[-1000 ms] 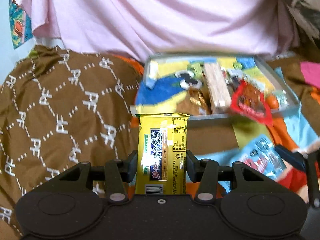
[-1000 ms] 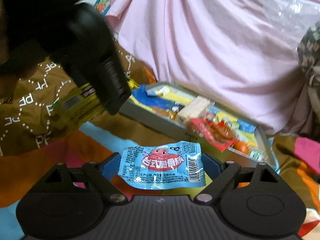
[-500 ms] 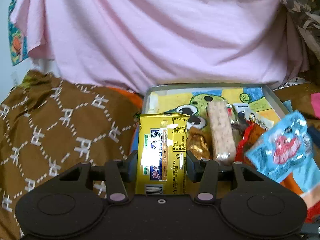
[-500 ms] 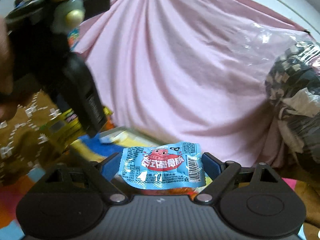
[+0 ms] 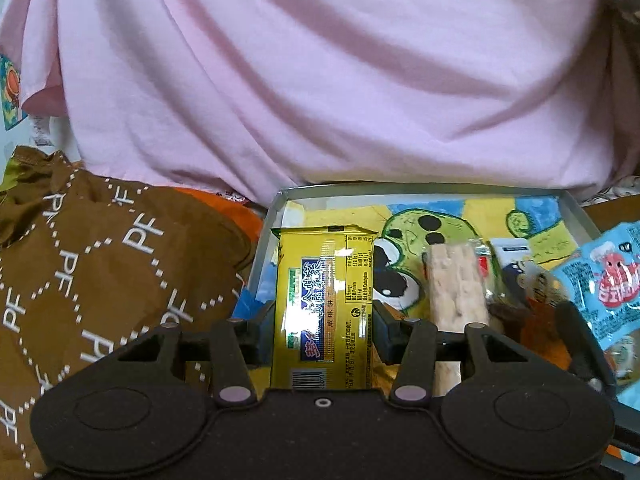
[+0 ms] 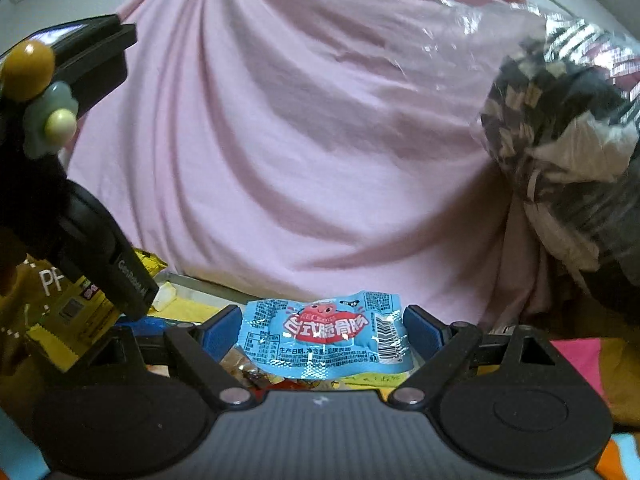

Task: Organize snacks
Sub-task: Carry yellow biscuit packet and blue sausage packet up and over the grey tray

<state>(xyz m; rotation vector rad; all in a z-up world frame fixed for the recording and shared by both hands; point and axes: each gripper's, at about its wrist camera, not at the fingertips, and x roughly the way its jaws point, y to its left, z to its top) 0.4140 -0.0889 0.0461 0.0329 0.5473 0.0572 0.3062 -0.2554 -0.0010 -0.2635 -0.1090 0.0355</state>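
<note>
Both your grippers have closed in on the cartoon-lined tray point(image 5: 576, 210), which looks nearer than a second ago. Your left gripper point(image 5: 323, 322) clamps the yellow cracker packet point(image 5: 324, 308) above the tray's left end; your right gripper point(image 6: 323, 330) pinches the blue sausage pouch point(image 6: 324, 330) over its snacks. Release seems next.

pink sheet point(image 5: 320, 80) draped across the back. brown cloth point(image 5: 100, 280) printed "pf" bunched at left. checkered bundle point(image 6: 560, 120) under clear plastic at right, against the sheet.
</note>
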